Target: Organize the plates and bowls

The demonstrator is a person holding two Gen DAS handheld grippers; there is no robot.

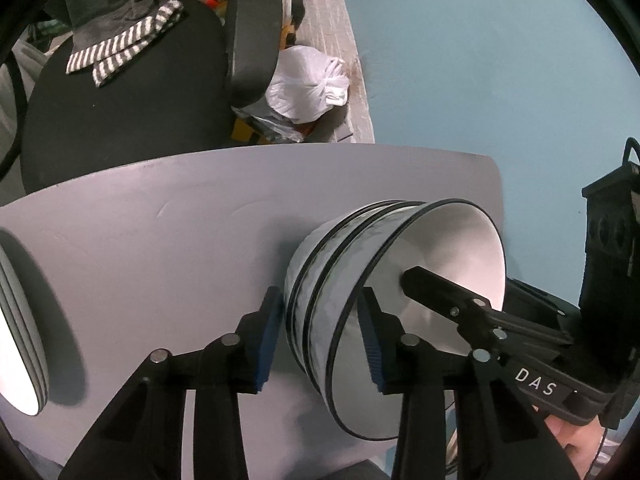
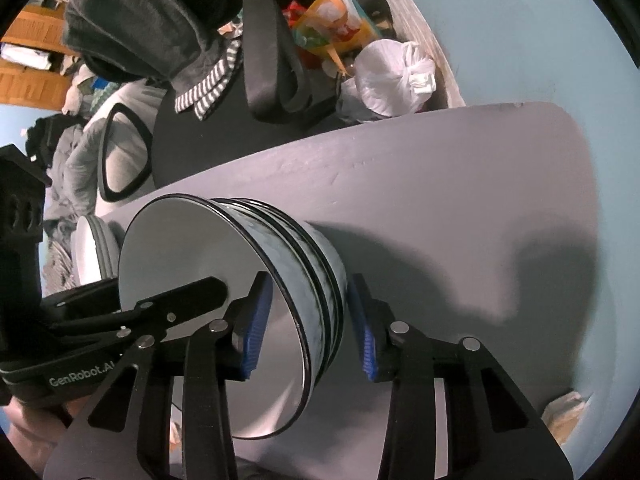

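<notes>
A nested stack of three bowls [image 1: 340, 240], white inside with dark rims and mottled grey walls, stands on the grey table [image 1: 160, 240]. My left gripper [image 1: 320, 292] straddles its near rim, one blue pad on the outer wall and the other inside, pressing on it. My right gripper [image 2: 310, 280] clamps the opposite rim of the bowl stack [image 2: 296, 248] the same way. In each wrist view a black finger [image 1: 428, 284] of the other gripper shows inside the top bowl. A stack of plates [image 1: 20, 340] lies at the table's left end, also visible as the plates [image 2: 88, 252] behind the bowls.
A black office chair [image 1: 132, 112] draped with striped cloth stands beyond the table's far edge. A knotted white plastic bag [image 1: 308, 84] and clutter lie on the floor past it. Bare grey tabletop [image 2: 440, 200] stretches right of the bowls. Crumpled paper [image 2: 568, 408] lies off the table's right corner.
</notes>
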